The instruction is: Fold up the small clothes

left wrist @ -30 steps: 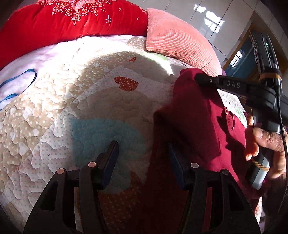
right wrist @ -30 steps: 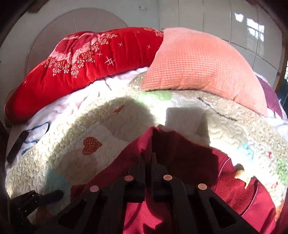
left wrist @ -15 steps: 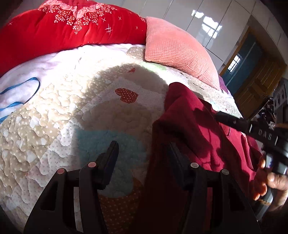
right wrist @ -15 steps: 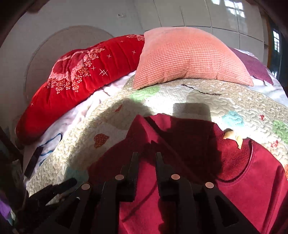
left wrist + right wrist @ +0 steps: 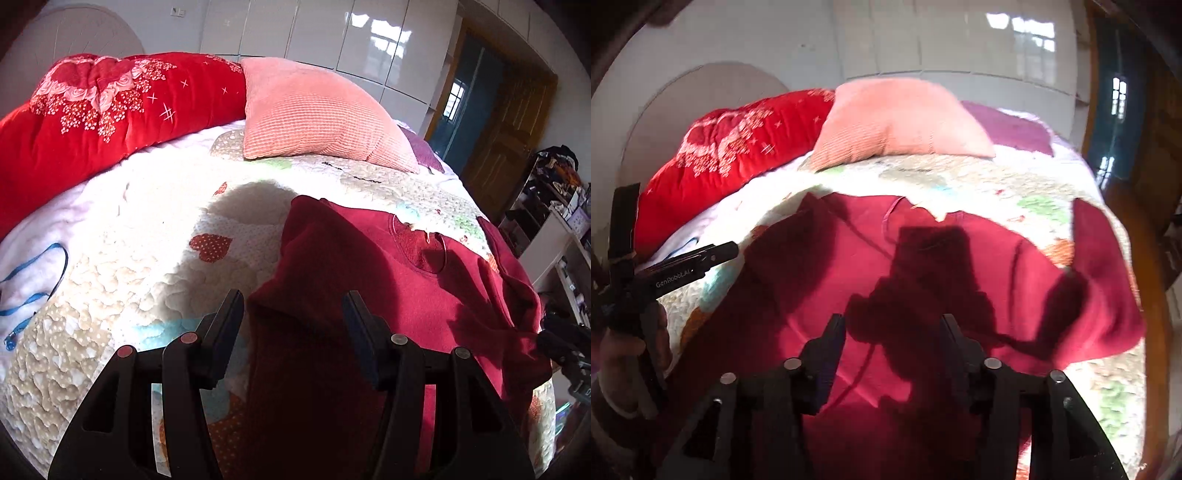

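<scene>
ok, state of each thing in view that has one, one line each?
left hand-held gripper: open, nothing between its jaws.
right hand-held gripper: jaws opening, nothing between them.
maroon sweatshirt: lying on the quilt, left side folded in over the body, right sleeve spread out, not held.
quilt: spread over the bed.
pink pillow: lying at the head of the bed.
door: open.
</scene>
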A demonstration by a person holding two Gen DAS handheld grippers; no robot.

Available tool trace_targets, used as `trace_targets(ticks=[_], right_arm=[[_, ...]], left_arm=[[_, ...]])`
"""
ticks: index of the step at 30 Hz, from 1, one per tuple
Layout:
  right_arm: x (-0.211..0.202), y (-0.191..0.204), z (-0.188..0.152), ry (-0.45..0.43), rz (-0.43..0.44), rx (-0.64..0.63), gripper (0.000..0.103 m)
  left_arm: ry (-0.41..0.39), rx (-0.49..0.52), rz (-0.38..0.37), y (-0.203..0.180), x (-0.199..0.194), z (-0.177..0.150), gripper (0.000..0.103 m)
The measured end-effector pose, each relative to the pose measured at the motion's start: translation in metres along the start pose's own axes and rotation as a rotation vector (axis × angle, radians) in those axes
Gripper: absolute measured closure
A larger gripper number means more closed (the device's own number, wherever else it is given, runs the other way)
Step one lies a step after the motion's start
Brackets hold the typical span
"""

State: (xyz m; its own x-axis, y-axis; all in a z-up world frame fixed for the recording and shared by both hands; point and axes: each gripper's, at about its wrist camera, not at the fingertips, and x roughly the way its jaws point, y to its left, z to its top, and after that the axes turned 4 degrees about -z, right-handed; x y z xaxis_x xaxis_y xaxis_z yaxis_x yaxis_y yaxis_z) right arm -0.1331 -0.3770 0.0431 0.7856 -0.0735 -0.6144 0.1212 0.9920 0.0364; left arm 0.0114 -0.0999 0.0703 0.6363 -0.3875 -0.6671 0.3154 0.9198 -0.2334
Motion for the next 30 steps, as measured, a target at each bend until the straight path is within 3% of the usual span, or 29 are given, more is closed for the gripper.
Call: trace_targets(ticks=[1,3,4,6,7,9,12,17,19,21,25,27,30], right_arm=[[-0.006,-0.017,-0.002,-0.007,-0.066,0.028,0.031],[-0.007,-0.042,-0.008,0.021,-0.163,0.078,0.030],[-0.002,-0.052,-0.012,0.046,-0.174,0.101,0.030],[0.014,-0.061,-0.022,0.110,-0.115,0.140,0.034],[0.023,-0.061,-0.028,0.151,-0.066,0.150,0.057],[0.031,-0.052,-0.033,0.178,-0.033,0.118,0.091],[0.019,-0.031,-0.022,0.089,-0.108,-0.018,0.095],[0.009,-0.025,0.017,-0.046,-0.164,-0.078,0.095],[0.018,-0.022,0.023,-0.079,-0.227,-0.127,0.095],[0.043,-0.026,0.018,-0.032,-0.304,-0.181,0.095],[0.083,-0.061,-0.004,0.162,-0.222,-0.050,0.095],[0.074,-0.069,-0.009,0.167,-0.179,0.006,0.094],[0.046,-0.068,-0.004,0.113,-0.141,0.031,0.079]], left_arm=[[0.011,0.018,0.006,-0.005,0.005,0.005,0.047],[0.036,0.035,0.020,-0.012,0.018,0.012,0.047],[0.053,0.034,0.023,-0.014,0.025,0.012,0.047],[0.119,0.023,0.028,-0.015,0.045,0.009,0.047],[0.156,0.022,0.049,-0.015,0.054,0.005,0.047],[0.191,0.043,0.103,-0.013,0.064,-0.005,0.047],[0.163,0.055,0.154,-0.008,0.059,-0.011,0.047],[0.158,-0.114,0.088,0.018,0.057,-0.017,0.046],[0.140,-0.139,0.083,0.019,0.056,-0.020,0.046],[0.129,-0.117,0.104,0.014,0.055,-0.022,0.045],[0.128,-0.095,0.112,0.011,0.055,-0.023,0.043],[0.130,-0.106,0.098,0.014,0.054,-0.023,0.043],[0.139,-0.105,0.090,0.015,0.050,-0.024,0.043]])
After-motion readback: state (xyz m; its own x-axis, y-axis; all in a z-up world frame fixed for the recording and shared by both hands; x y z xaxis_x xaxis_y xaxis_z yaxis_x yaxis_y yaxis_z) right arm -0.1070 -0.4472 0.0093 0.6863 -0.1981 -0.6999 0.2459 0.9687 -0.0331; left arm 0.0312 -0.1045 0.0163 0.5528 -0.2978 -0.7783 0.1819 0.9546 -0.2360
